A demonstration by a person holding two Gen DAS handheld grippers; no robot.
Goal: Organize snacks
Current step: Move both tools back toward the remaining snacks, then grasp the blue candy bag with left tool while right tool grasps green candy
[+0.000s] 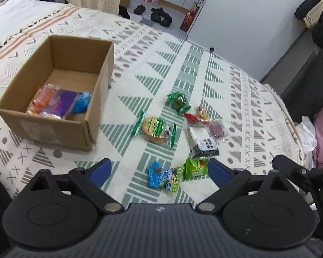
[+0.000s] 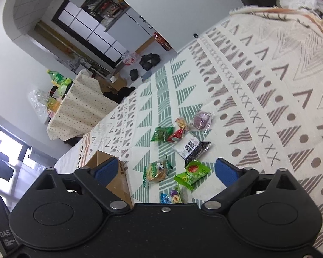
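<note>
1. Left gripper [image 1: 159,172] and right gripper [image 2: 166,172]: both spread wide, holding nothing.
2. Brown cardboard box [image 1: 97,90] sits on the patterned bedspread [image 1: 236,86], 3 wrapped snacks inside.
3. Loose wrapped snacks [image 1: 183,133] lie beside the box, mid-bedspread.

A patterned bedspread [image 1: 215,81] carries a cardboard box [image 1: 97,99] and scattered snack packets [image 1: 155,130].

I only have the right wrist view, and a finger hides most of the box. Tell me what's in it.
Observer: The cardboard box holds an orange packet, a purple packet and a blue packet.
Operator: Say how much room is left.
Observer: Its far half shows bare cardboard floor.
Operator: Report the left gripper.
Observer: The left gripper is open, holding nothing, above a blue-wrapped snack on the cloth.
</note>
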